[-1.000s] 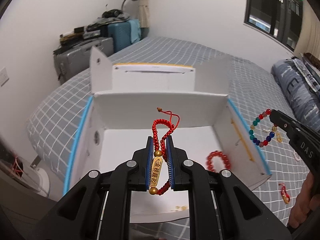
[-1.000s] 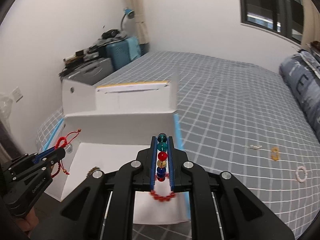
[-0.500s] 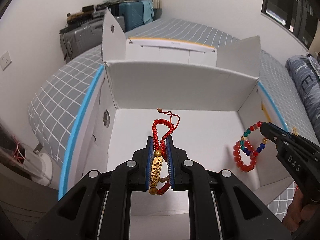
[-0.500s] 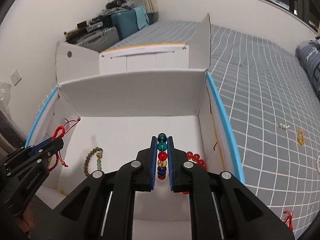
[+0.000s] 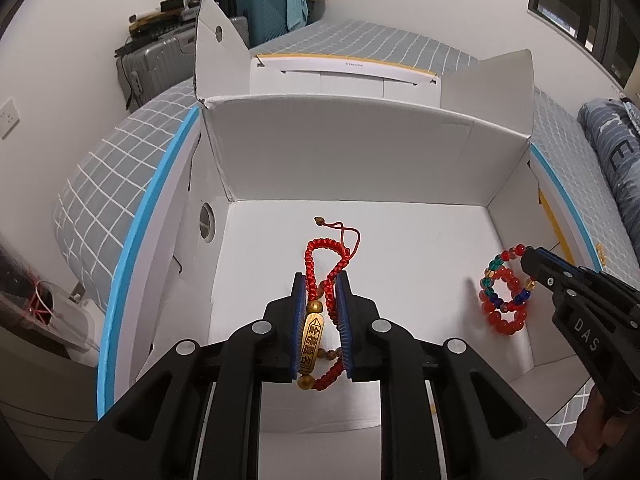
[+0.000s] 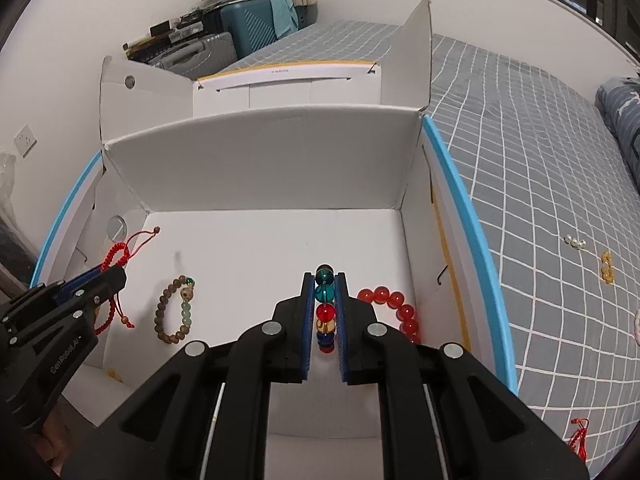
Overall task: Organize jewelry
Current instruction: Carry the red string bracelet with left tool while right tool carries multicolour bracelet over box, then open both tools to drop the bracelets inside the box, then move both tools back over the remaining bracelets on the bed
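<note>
A bed (image 6: 532, 168) with a grey sheet in white squares fills most of the room, and on it stands an open white cardboard box (image 5: 352, 148) with blue edges, its flaps standing up. Beyond the box, against the wall, a teal suitcase (image 6: 256, 24) and a grey suitcase (image 5: 152, 64) are stacked with small things on top.

The left gripper (image 5: 321, 300) reaches down into the box, near its left wall. Its jaws are opening a little, and the red cord bracelet (image 5: 326, 256) with a gold tube charm is between the blue pads, the cord loop hanging out in front over the box floor. In this view the pads are close against the charm and cord, so the bracelet looks held.

The right gripper (image 6: 324, 300) is also inside the box, towards its right wall. Its jaws are narrow and closed on a multicoloured bead bracelet (image 6: 325, 300); teal, red, amber and blue beads show in a line between the pads.

On the box floor, a red bead bracelet (image 6: 396, 308) lies just beside the right gripper, partly hidden under it. A brown wooden bead bracelet (image 6: 176, 312) lies on the floor between the two grippers.

Outside the box, to its right on the sheet, lie a small amber piece (image 6: 607, 266), some tiny pearl-like beads (image 6: 575, 243) and a small red tassel charm (image 6: 579, 444)
</note>
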Demonstrator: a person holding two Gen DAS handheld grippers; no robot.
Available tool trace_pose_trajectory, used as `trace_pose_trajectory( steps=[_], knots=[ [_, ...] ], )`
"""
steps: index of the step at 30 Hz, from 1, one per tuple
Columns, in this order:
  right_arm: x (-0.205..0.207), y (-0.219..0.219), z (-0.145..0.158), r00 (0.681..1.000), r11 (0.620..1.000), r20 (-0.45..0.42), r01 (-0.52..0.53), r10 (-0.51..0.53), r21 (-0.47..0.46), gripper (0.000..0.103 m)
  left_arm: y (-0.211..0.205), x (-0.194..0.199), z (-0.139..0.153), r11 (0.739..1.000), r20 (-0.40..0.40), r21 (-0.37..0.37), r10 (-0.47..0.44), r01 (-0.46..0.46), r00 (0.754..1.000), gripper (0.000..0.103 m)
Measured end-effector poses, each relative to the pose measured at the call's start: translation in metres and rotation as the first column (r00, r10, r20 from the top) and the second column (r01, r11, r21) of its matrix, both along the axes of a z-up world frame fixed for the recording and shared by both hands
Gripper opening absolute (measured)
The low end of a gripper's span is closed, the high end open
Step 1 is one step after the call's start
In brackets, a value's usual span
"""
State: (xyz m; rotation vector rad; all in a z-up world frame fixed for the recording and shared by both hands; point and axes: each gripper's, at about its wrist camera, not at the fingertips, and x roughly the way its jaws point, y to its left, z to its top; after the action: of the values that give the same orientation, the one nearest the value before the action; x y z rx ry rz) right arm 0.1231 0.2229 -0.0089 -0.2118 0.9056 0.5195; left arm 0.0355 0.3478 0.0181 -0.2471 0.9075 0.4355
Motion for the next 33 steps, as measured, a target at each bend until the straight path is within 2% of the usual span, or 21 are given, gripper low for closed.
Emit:
trace_pose_trajectory(
  steps=[3,6,10,11,14,21,23,30,33],
  knots=[
    [-0.001,0.001,-0.001,1.0,1.0,-0.001,-0.005,0.005,-0.001,0.011,-0.002,0.0,0.0,1.0,-0.004,-0.004,-0.006,0.006,1.0,0.016],
    [-0.003,0.001,0.003,1.0,1.0,0.0,-0.012,0.012,0.009,0.013,-0.005,0.0,0.002,1.0,-0.001,-0.003,-0.012,0.012,1.0,0.023],
    [-0.006,-0.008,0.015,1.0,0.999,0.017,-0.009,0.008,0.053,0.052,-0.008,-0.002,0.008,1.0,0.014,0.002,-0.004,0.004,1.0,0.043],
    [-0.007,-0.01,0.018,1.0,0.998,0.021,-0.007,0.005,0.058,0.055,-0.009,-0.003,0.01,1.0,0.022,0.005,-0.002,0.002,1.0,0.051],
    [-0.008,-0.023,0.032,0.999,0.997,0.05,0.004,-0.007,0.075,0.069,-0.013,-0.005,0.018,1.0,0.045,0.021,0.006,-0.007,0.999,0.064],
    [-0.002,-0.073,0.063,0.987,0.991,0.128,0.09,-0.101,0.095,0.096,-0.036,-0.007,0.035,0.999,0.098,0.036,-0.016,0.013,0.995,0.089],
    [0.001,-0.09,0.07,0.977,0.988,0.161,0.124,-0.138,0.093,0.095,-0.047,-0.005,0.039,0.999,0.112,0.044,-0.022,0.018,0.993,0.097],
    [0.027,-0.179,0.089,0.933,0.958,0.219,0.276,-0.286,0.073,0.095,-0.121,0.012,0.054,0.99,0.132,0.036,-0.139,0.135,0.982,0.097],
    [0.042,-0.221,0.089,0.921,0.944,0.207,0.325,-0.329,0.057,0.096,-0.16,0.023,0.054,0.98,0.131,0.033,-0.198,0.195,0.971,0.097]
  ],
)
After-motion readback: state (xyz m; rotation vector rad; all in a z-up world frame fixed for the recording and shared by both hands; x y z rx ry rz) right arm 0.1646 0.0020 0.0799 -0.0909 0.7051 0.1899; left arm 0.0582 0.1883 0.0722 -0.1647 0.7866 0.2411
